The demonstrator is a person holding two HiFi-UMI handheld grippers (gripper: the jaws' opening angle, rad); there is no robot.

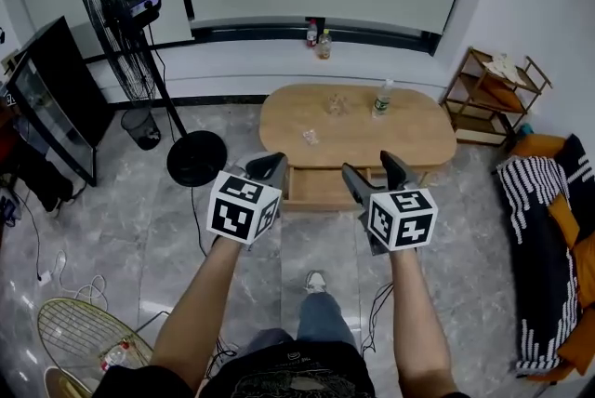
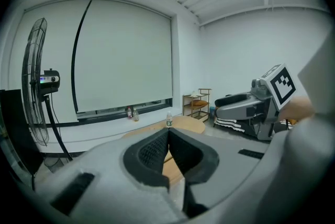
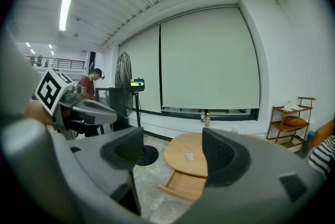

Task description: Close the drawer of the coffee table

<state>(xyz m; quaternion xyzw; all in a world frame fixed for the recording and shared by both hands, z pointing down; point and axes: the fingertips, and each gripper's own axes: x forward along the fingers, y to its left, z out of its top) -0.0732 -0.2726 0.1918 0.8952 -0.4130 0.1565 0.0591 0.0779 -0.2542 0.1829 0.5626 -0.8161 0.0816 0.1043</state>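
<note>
Pale wooden coffee table point(image 1: 418, 131), grey marbled floor point(image 1: 121, 229), black fan point(image 1: 139, 6).

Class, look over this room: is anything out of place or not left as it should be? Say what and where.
The drawer under the coffee table stands pulled out, open. A wire fan grille also lies flat on the floor, lower left in the head view.

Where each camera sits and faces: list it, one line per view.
Head view: on the person's head, looking steeply down at coffee table, open drawer; forearms, left gripper, right gripper show.
Left gripper view: on that gripper, facing the window; shut jaws show.
Right gripper view: likewise, facing the drawer; open jaws.
Shared: coffee table.
</note>
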